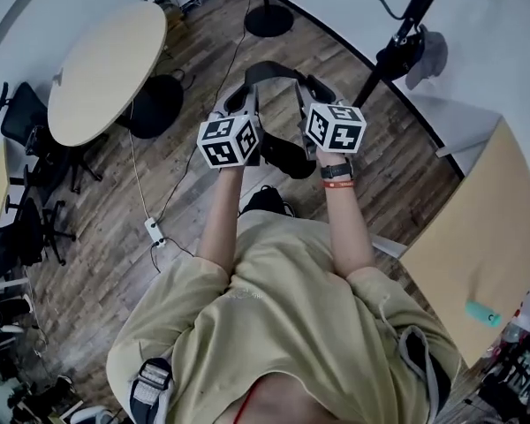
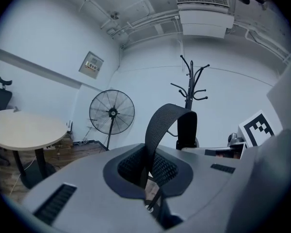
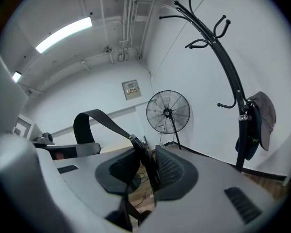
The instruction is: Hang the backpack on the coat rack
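Observation:
The black backpack (image 1: 285,155) hangs between my two grippers over the wooden floor. Its top strap (image 1: 269,69) loops from one to the other. My left gripper (image 1: 241,102) is shut on one end of the strap (image 2: 160,125), which arches up out of its pads. My right gripper (image 1: 311,94) is shut on the other end, where the strap (image 3: 94,120) runs down between the pads. The black coat rack (image 1: 406,25) stands ahead to the right. Its curved hooks show in the left gripper view (image 2: 189,81) and, closer and taller, in the right gripper view (image 3: 223,57).
A grey cap (image 3: 262,113) and a dark bag hang low on the rack pole. A standing fan (image 2: 111,113) is by the far wall. A round table (image 1: 106,69) and office chairs (image 1: 22,117) are at left, a desk (image 1: 486,246) at right. A power strip (image 1: 155,230) lies on the floor.

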`<state>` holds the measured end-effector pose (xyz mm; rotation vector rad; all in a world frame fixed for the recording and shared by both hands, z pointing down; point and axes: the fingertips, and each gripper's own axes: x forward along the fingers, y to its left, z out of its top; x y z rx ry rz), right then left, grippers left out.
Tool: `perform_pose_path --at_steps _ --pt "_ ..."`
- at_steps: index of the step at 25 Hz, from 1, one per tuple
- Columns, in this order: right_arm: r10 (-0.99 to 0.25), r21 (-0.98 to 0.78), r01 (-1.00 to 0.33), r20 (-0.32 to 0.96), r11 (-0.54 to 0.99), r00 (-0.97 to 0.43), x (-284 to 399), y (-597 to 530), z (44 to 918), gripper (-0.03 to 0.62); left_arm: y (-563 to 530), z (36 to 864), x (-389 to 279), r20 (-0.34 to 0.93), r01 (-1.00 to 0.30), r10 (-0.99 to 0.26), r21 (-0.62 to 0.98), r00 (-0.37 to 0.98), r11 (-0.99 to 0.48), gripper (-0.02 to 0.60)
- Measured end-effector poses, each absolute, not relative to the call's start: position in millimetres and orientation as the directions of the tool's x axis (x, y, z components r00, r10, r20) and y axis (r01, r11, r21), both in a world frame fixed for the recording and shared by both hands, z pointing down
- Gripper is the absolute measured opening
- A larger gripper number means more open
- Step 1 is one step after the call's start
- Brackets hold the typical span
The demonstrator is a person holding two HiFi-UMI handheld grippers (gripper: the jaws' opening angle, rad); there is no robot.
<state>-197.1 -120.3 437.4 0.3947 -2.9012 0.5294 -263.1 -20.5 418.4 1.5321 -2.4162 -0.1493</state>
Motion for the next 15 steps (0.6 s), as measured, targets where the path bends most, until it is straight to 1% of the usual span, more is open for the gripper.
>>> perform_pose_path --at_steps 7,15 --pt "-0.371 -0.34 -0.43 0.227 0.836 -0.901 -162.9 -197.7 448.7 0.11 -106.3 429.3 -233.8 0.189 -0.931 -0.952 0.231 -0.241 0.282 0.025" --pt "-0.508 -0.348 -0.561 0.239 0.751 -0.828 -132.0 -264.4 465.2 0.112 -195.8 439.8 -217.3 0.182 -0.964 -0.981 0.241 -0.071 0.115 0.025"
